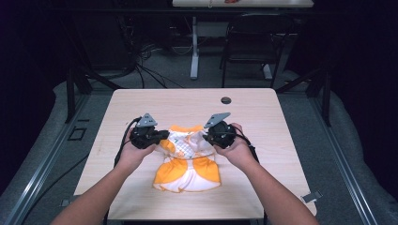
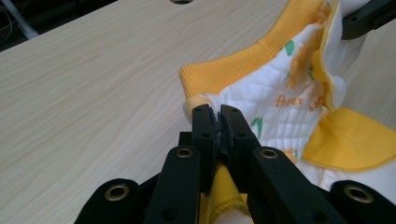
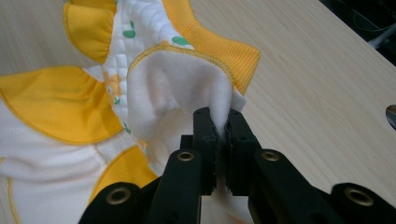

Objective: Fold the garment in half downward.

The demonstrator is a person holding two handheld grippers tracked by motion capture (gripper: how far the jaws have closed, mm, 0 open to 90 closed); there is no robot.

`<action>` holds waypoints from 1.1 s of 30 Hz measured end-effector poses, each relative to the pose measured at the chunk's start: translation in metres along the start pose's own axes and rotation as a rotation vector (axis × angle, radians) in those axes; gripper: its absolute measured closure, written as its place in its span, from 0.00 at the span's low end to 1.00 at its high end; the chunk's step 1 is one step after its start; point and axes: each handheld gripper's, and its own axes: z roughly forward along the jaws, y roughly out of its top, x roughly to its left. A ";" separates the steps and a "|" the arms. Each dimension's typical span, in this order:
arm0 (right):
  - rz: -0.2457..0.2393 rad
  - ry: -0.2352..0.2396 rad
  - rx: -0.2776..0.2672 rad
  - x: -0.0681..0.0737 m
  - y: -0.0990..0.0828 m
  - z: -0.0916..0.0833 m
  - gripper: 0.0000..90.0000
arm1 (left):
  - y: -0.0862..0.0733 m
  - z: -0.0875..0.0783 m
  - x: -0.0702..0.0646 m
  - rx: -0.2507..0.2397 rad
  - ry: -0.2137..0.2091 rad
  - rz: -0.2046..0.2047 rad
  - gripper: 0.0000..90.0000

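I hold a small orange-and-white quilted garment (image 1: 187, 161) at the middle of the desk (image 1: 141, 101), nearer its front edge. My left gripper (image 2: 216, 122) and right gripper (image 3: 217, 125) each pinch one upper corner, stretching the top taut so it can be laid flat or folded.

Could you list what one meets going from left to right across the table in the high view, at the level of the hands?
Bare table top → left gripper, shut on the garment's edge → yellow and white garment → right gripper, also shut on the garment → bare table top again.
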 end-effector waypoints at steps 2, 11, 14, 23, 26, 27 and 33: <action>-0.002 0.001 0.006 0.002 -0.003 0.000 0.94 | -0.002 -0.001 -0.003 -0.003 -0.010 0.006 0.95; 0.000 0.023 0.020 0.013 -0.016 -0.001 0.94 | -0.015 -0.004 -0.011 0.005 -0.045 0.003 0.95; 0.014 0.035 0.009 0.018 -0.022 0.000 0.94 | -0.022 -0.004 -0.015 0.006 -0.058 -0.004 0.95; 0.039 0.064 -0.006 0.030 -0.041 0.001 0.94 | -0.040 -0.007 -0.025 0.003 -0.082 -0.013 0.95; 0.034 0.064 -0.003 0.035 -0.046 0.001 0.94 | -0.043 -0.008 -0.028 0.011 -0.092 -0.003 0.95; 0.032 0.069 0.002 0.037 -0.048 0.001 0.94 | -0.044 -0.008 -0.029 0.009 -0.093 -0.002 0.95; 0.038 0.087 0.005 0.043 -0.056 0.002 0.94 | -0.054 -0.006 -0.035 0.021 -0.100 -0.001 0.94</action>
